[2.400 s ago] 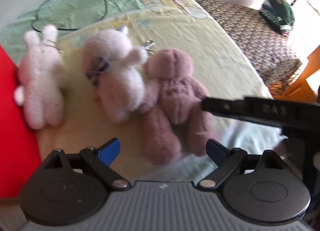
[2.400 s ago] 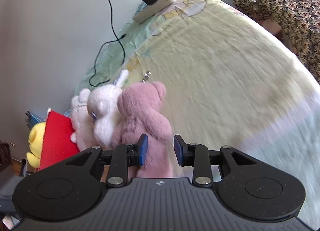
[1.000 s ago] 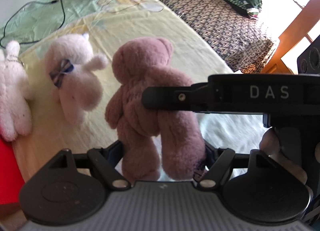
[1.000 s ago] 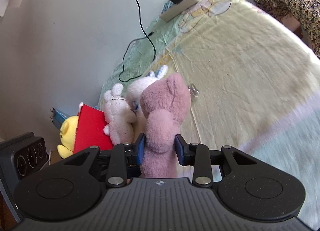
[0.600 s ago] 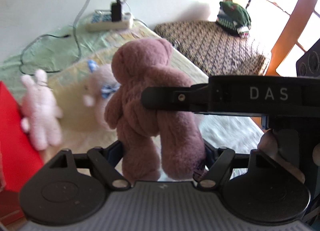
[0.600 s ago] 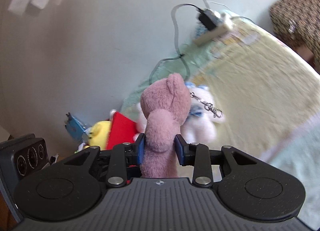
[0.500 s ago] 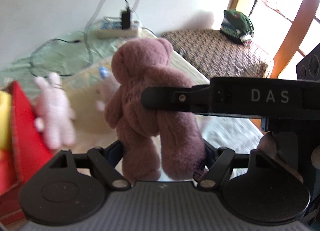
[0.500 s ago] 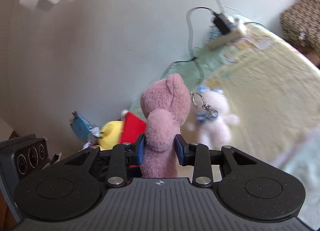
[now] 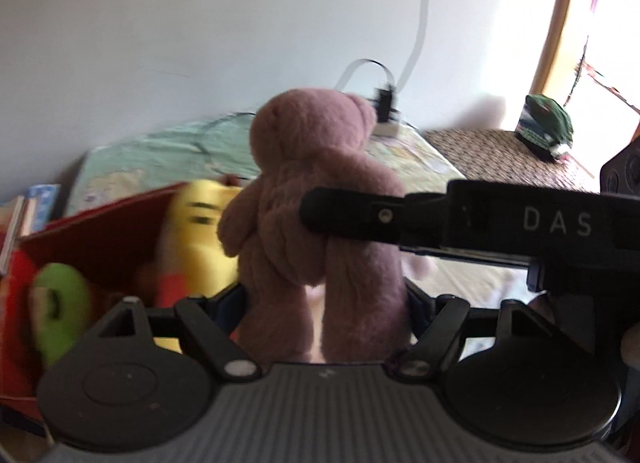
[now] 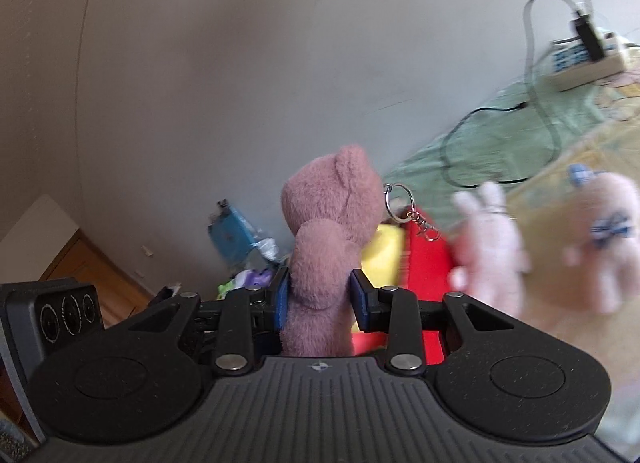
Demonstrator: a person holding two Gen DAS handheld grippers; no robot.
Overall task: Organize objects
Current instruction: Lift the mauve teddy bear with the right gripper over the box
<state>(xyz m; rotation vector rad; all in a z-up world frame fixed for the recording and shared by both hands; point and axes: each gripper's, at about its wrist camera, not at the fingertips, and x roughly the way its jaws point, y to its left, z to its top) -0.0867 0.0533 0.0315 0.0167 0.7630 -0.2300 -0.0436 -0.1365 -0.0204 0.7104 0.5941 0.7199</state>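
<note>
Held aloft in both grippers: pink teddy bear [image 9: 316, 199], upright, long axis running head-up from the legs. Left gripper [image 9: 326, 303] clenched around the legs, one finger pad either side, barely visible behind the plush. Right gripper [image 10: 318, 299] clamped across the torso from the side, blue pads [image 10: 281, 297] pressed into the fur; seen in the left wrist view as a black bar crossing the bear's middle. Keyring [image 10: 394, 197] dangling off the bear's head.

Landmark: red box [image 9: 96, 239]. Below and to the left of the bear in the left wrist view, directly behind and under the bear in the right wrist view. Already inside it, a yellow plush [image 9: 200, 231] and a green-and-red toy [image 9: 60, 303], both blurred. Beyond the box on the bed [image 10: 500, 151]: white bunny [image 10: 490, 239] just beside the box, white bear with blue bow [image 10: 612, 239] further out.

Likely next: carry leftward and down, feet first, then release over the box opening. Left gripper nearer the box, so probably leading the descent; cannot tell how much free room remains beside the yellow plush.
</note>
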